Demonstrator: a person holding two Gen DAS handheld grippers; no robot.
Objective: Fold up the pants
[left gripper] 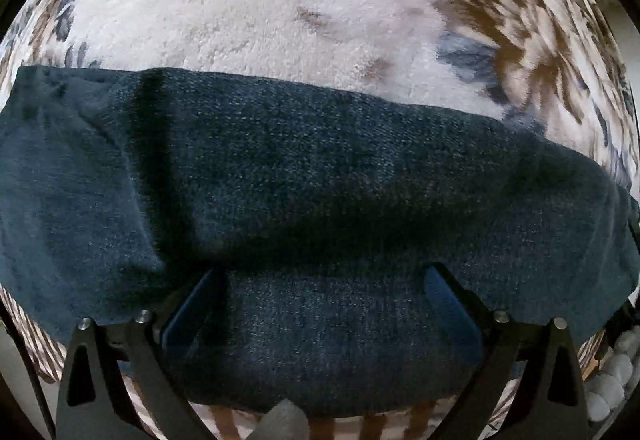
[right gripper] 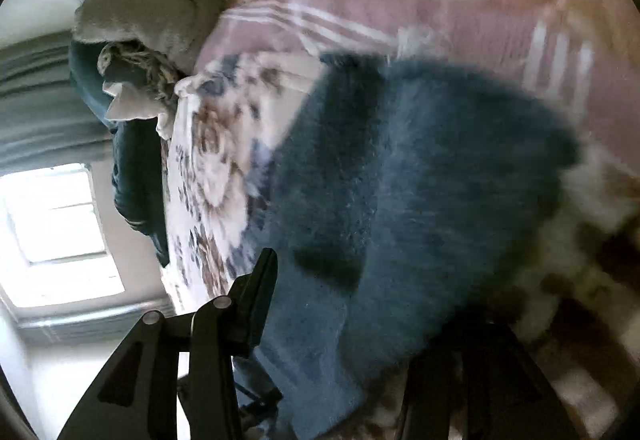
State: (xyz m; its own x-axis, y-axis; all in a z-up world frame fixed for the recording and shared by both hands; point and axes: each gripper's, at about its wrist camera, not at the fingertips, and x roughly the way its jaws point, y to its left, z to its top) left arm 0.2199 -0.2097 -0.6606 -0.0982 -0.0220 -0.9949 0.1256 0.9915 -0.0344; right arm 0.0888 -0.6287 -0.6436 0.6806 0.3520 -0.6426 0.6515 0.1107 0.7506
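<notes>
Dark blue denim pants (left gripper: 304, 176) lie as a folded band across a fluffy floral blanket (left gripper: 256, 8). My left gripper (left gripper: 324, 280) is open, its two fingers spread wide just over the near part of the denim, nothing between them. In the right wrist view the pants (right gripper: 420, 176) are blurred and bunched on the bed. My right gripper (right gripper: 360, 304) is open above the denim; its left finger (right gripper: 260, 280) shows clearly, the right finger is dark and blurred.
A pink striped blanket (right gripper: 440, 28) lies beyond the pants. A grey pillow (right gripper: 140, 8) and dark bedding (right gripper: 136, 176) sit at the bed's edge. A bright window (right gripper: 60, 232) is at the left. White pompoms (left gripper: 612, 376) edge the blanket.
</notes>
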